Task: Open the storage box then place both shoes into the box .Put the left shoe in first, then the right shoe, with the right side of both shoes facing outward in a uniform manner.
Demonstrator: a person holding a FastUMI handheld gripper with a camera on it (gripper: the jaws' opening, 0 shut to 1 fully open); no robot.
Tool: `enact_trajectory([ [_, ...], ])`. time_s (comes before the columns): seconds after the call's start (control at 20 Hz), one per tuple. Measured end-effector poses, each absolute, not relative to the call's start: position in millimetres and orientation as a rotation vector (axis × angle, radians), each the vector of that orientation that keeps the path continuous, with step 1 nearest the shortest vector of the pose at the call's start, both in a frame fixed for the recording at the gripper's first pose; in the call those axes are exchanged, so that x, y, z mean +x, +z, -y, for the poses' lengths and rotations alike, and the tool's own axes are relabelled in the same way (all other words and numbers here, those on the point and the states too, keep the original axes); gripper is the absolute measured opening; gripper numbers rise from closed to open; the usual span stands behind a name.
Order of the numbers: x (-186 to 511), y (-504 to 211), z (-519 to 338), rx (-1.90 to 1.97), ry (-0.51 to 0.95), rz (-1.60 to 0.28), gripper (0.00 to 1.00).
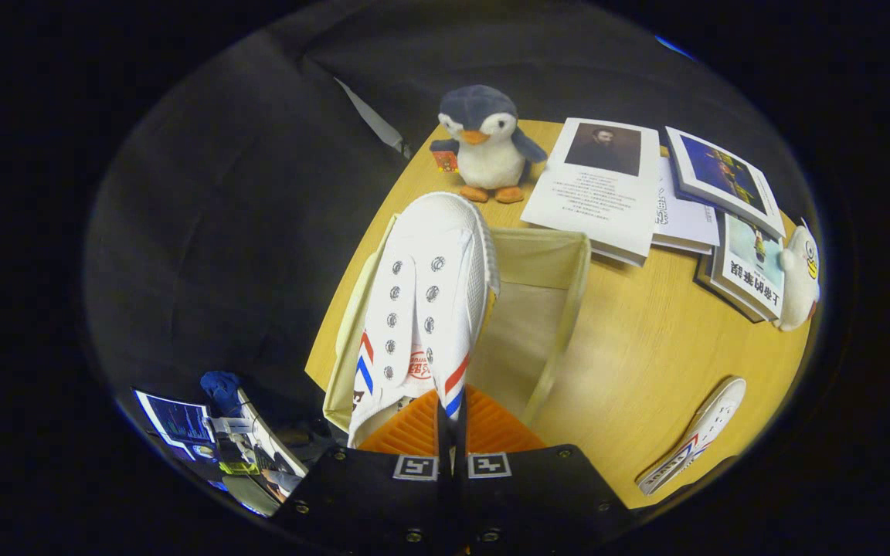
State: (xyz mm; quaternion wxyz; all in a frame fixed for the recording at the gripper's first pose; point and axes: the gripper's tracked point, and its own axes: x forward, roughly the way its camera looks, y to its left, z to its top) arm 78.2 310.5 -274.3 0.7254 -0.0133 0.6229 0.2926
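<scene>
Partly, gripper (451, 421)-pinched shoe (422, 309) hides box (561, 309) interior.

The held shoe (422, 301) hides the box's (568, 309) left wall and floor. The gripper's (451, 421) orange fingers (491, 425) cover that shoe's heel. Book (603, 189) print is too small to tell.

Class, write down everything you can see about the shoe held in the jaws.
The held shoe is a white canvas sneaker with a ribbed white rubber toe cap, two rows of metal eyelets with no laces showing, red and blue diagonal stripes on both sides and a red mark on the tongue. The gripper is shut on its side wall near the heel, the orange jaws pressed close together. Toe pointing away, it hangs over the open beige fabric box on the wooden table.
</scene>
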Motion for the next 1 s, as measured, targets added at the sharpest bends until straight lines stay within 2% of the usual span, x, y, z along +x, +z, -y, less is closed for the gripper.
enact_trajectory([
  [0.65, 68.9, -333.5, -349.3, -0.135, 0.642, -1.446, 0.02],
  [0.8, 73.7, -321.1, -353.3, -0.115, 0.671, -1.424, 0.62],
  [0.85, 77.2, -319.9, -350.0, -0.124, 0.665, -1.402, 0.75],
  [0.9, 80.5, -315.5, -346.6, -0.125, 0.663, -1.385, 0.86],
  [1.0, 84.1, -301.3, -337.3, -0.101, 0.659, -1.368, 0.86],
])
